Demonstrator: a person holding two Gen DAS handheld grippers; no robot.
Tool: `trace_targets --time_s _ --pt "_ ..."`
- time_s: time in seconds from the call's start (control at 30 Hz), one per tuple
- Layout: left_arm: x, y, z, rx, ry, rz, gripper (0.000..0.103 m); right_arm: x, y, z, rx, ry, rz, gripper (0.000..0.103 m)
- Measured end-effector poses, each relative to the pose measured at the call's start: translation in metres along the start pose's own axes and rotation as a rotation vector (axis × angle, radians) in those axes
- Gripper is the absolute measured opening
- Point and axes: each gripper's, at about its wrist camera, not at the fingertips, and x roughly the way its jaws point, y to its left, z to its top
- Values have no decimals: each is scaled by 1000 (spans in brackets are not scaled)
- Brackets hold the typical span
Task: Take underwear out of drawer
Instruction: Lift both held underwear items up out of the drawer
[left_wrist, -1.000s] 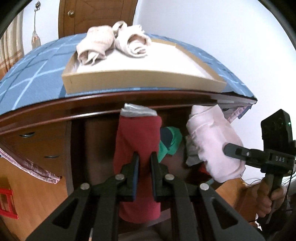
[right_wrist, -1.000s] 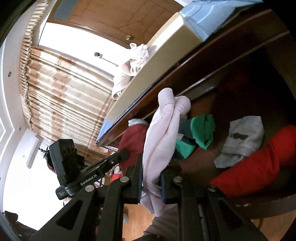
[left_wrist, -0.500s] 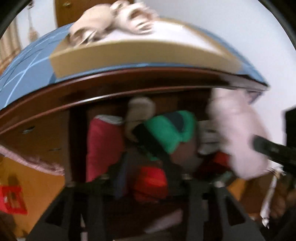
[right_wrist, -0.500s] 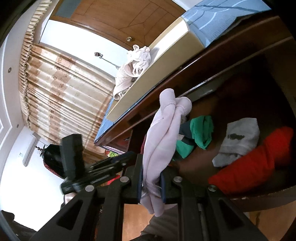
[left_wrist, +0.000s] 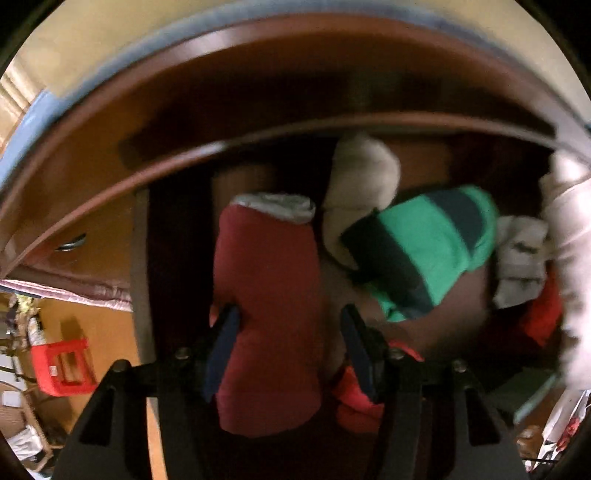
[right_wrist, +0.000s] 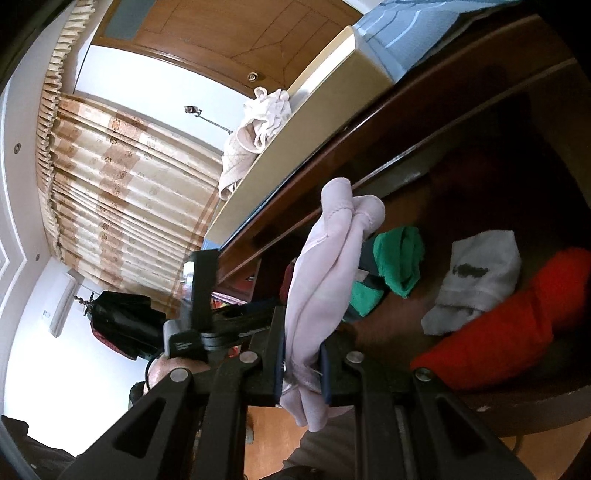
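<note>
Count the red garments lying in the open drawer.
2: a dark red roll at the drawer's left, between the left gripper's opening jaws, and a bright red piece at the front right. More may be hidden.

Underwear (left_wrist: 424, 247) in drawer (left_wrist: 332, 125), tray (right_wrist: 295, 140) on top above

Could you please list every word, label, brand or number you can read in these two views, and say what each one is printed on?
No text can be read for certain in either view.
The left gripper, seen from the right wrist, has a small pale label, too blurred to read.
The grey sock in the drawer bears a dark mark, too smeared to read.
The red stool has a small pale sticker, too small to read.
</note>
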Motion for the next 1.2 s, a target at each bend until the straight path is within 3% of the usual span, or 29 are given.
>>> trace_targets --time_s 0.3,0.37,0.47,0.57,0.6,0.7,0.83,0.93,1.2 --pt "22 -29 4 140 44 135 66 4 -7 4 16 -4 5 17" --pt "21 -29 2 136 32 164 57 5 -7 3 21 0 6 17" --pt "11 -18 -1 119 -37 161 32 5 -8 2 23 -2 6 17" --pt "-1 -3 -6 57 -105 68 21 4 -8 2 26 -9 3 17" --pt "-7 4 -10 16 -135 4 20 2 -7 1 26 -14 2 17" --pt "-20 15 -23 -59 -178 -156 20 -1 -6 1 26 -27 -3 17" --pt "-37 20 -45 -114 -228 -259 20 -4 -4 1 28 -41 -8 17" --pt "-53 21 -51 -125 -260 -309 20 -3 1 0 17 -40 -9 17" --pt "-106 19 -60 -65 -391 -341 20 -6 22 0 -40 -52 -13 17"
